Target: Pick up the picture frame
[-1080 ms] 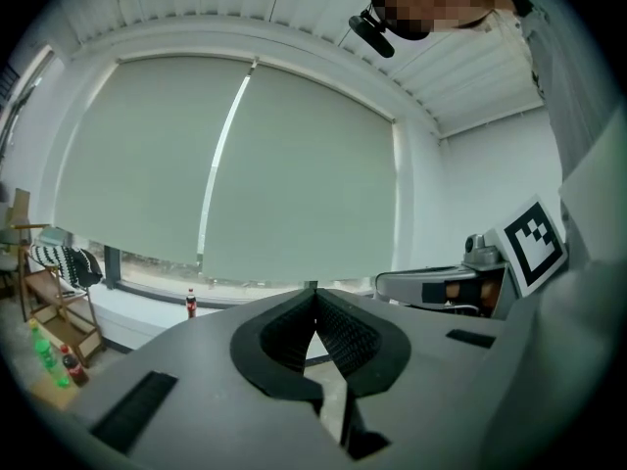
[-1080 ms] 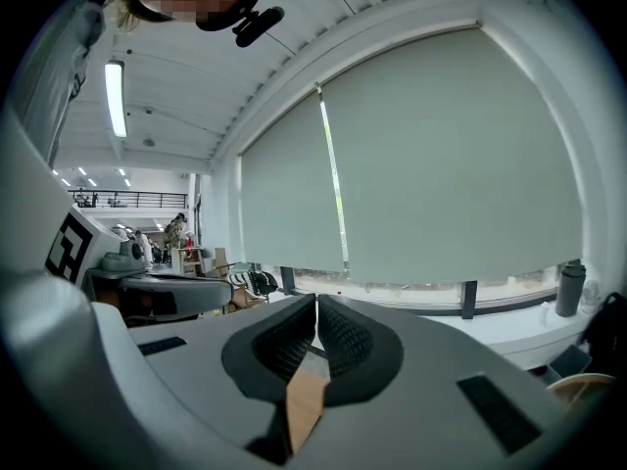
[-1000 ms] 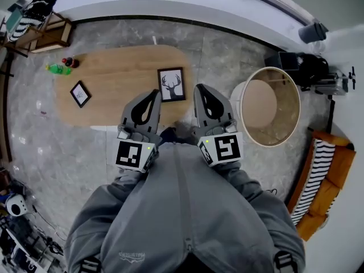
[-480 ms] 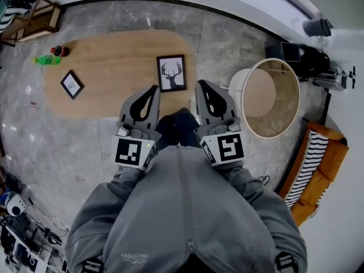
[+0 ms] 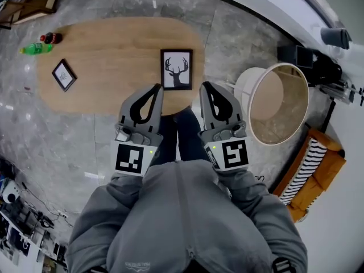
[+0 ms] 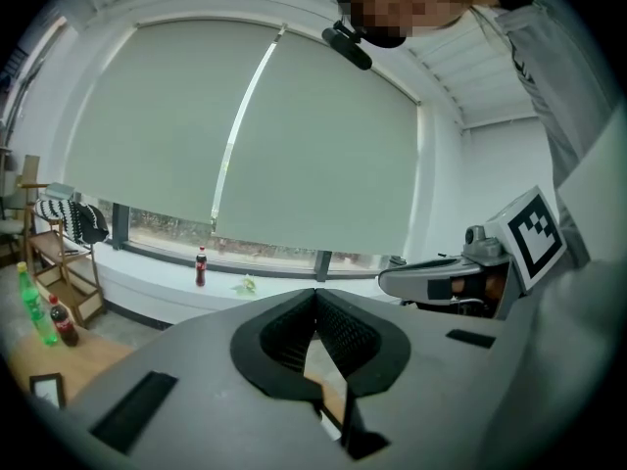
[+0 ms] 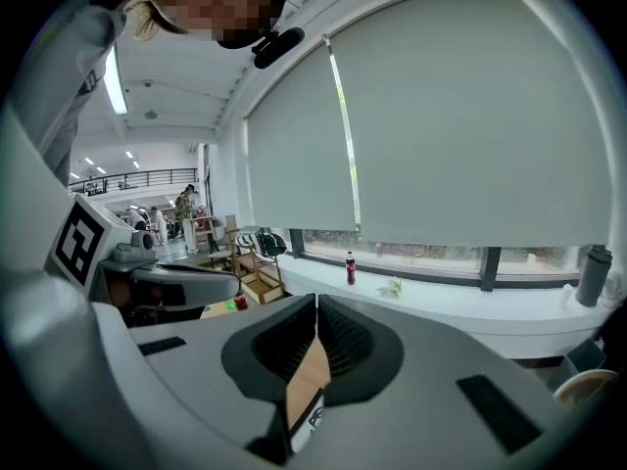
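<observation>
Small frame (image 5: 63,74): lay on the surface (image 5: 114,44), at its 9 o'clock end.
Left claw (image 5: 156,90): was clenched, empty.
Picture frame (image 5: 176,69): lay flat on the surface, at 1 o'clock from the left claw, untouched.
Right claw (image 5: 205,88): was clenched, empty.

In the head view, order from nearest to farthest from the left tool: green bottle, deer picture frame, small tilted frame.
1. Deer picture frame, just ahead of the left tool.
2. Small tilted frame, on the table's left part.
3. Green bottle, at the far left end.
</observation>
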A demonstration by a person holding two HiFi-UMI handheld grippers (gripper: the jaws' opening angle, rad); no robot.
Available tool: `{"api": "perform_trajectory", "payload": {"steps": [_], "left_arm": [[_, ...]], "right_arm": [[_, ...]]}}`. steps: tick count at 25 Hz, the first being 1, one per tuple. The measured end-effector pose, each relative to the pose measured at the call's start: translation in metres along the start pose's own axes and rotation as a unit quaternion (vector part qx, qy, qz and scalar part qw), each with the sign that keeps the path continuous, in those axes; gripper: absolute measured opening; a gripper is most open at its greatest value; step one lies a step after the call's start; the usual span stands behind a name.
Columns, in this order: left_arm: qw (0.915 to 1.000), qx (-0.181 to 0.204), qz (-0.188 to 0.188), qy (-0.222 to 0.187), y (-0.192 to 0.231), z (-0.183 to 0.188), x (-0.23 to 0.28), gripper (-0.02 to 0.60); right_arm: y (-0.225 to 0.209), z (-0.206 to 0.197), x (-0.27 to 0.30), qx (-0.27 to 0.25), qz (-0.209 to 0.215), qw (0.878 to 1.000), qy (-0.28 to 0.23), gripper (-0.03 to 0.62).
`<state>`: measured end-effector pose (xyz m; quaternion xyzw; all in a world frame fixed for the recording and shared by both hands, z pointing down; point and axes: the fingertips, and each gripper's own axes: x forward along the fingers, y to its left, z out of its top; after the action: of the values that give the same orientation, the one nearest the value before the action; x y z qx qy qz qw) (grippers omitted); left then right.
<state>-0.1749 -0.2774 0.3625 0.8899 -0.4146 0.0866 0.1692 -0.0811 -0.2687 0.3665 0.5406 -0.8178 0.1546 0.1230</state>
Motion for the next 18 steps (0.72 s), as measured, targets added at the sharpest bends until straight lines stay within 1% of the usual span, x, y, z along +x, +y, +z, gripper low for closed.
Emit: {"api": "perform_trajectory", "payload": {"steps": [8, 12, 14, 18], "left_arm": [[0.9992, 0.016, -0.015, 0.034, 0.015, -0.089, 0.059, 0.017], [0.9976, 0.042, -0.033, 0.045, 0.014, -0.134, 0.076, 0.017], [0.9973, 0.040, -0.037, 0.048, 0.016, -0.157, 0.084, 0.017], [0.9979, 0.016, -0.038, 0.049, 0.019, -0.202, 0.103, 0.017]], "right_arm": [[-0.041, -0.091, 0.054, 0.023, 0.012, 1.000, 0.009, 0.031], [-0.052, -0.138, 0.068, 0.028, 0.014, 0.999, 0.010, 0.031], [-0.057, -0.164, 0.075, 0.034, 0.014, 0.999, 0.019, 0.031], [-0.068, -0.208, 0.086, 0.038, 0.017, 0.999, 0.034, 0.031]]}}
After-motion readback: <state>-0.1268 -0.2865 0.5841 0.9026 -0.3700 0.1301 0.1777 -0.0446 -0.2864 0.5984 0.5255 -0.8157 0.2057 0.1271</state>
